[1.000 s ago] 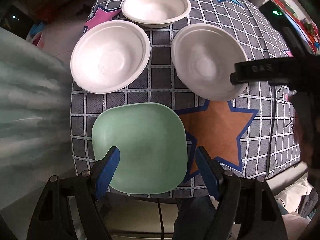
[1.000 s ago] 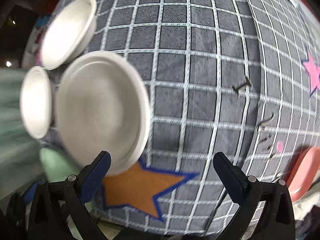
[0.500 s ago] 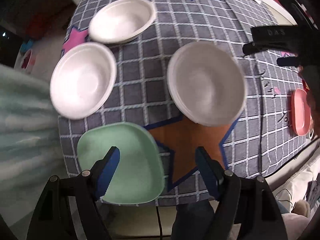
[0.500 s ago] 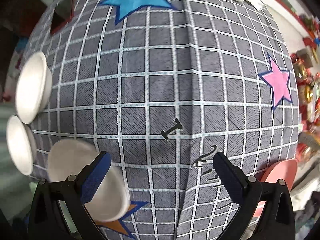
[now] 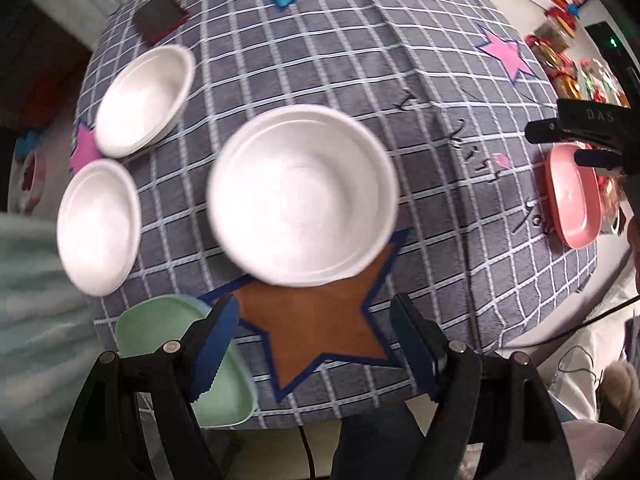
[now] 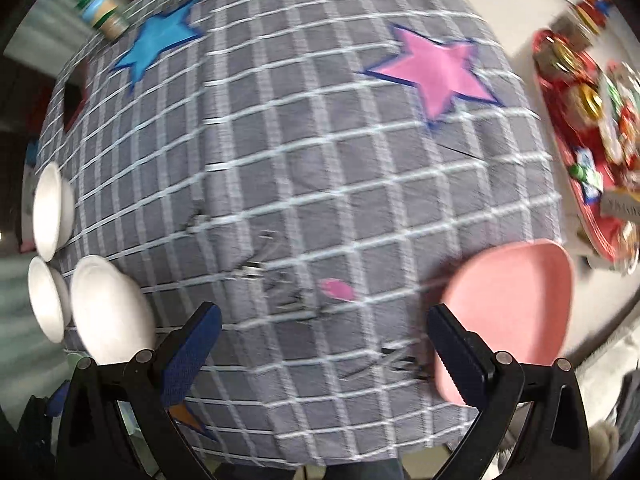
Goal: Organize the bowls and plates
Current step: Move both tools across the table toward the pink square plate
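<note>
Right gripper (image 6: 320, 350) and left gripper (image 5: 316, 342), jaws apart (both empty): I'd straddle the pink plate (image 6: 508, 312) rim squarely before squeezing.

Three bowls (image 5: 302, 196) sit left on the tablecloth (image 5: 440, 60), one plate (image 5: 574, 196) far right.

Your left hand-held gripper (image 5: 316, 344) points straight down, its two blue-padded fingers (image 5: 214, 344) spread wide with nothing between them and nothing touching the pads. Your right hand-held gripper (image 6: 326, 354) also points straight down, its blue fingers (image 6: 192, 352) standing wide apart and empty. In the left wrist view the black body of your right hand-held gripper reaches in from the right edge, well apart from the left one, with a bit of your hand (image 5: 634, 232) just below it.
</note>
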`<state>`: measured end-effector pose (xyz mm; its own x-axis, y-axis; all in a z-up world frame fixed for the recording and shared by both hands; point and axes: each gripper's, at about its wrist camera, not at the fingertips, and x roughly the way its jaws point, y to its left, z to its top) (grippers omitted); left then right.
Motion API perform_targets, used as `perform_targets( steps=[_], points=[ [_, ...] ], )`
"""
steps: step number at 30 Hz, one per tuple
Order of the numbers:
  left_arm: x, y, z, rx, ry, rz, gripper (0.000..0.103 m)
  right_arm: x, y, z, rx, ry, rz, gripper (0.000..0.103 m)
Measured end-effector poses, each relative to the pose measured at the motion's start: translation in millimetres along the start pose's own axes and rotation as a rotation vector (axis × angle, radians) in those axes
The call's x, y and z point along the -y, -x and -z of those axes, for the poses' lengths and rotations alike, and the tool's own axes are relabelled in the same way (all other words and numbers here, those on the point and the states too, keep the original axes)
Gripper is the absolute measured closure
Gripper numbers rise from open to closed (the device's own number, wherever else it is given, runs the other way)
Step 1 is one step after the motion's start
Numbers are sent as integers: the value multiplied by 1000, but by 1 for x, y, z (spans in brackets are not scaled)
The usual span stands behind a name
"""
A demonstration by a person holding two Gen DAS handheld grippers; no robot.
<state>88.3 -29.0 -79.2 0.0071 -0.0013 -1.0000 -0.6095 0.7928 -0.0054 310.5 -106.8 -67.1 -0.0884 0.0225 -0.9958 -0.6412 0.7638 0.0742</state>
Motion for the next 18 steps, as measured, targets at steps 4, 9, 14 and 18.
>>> perform_targets(
  steps=[4,9,14,18],
  points=[
    [21,-1,-10,-4,-43,3,22,51,4,6,-6,-59,24,0],
    [48,-3,-20,-16,-93,10,22,104,-9,12,-16,-126,38,0],
    [76,-11,-27,-38,-135,19,22,133,-42,16,-29,-168,54,0],
    [101,-19,-35,-51,-167,29,22,165,-55,16,-38,-213,64,0]
  ],
)
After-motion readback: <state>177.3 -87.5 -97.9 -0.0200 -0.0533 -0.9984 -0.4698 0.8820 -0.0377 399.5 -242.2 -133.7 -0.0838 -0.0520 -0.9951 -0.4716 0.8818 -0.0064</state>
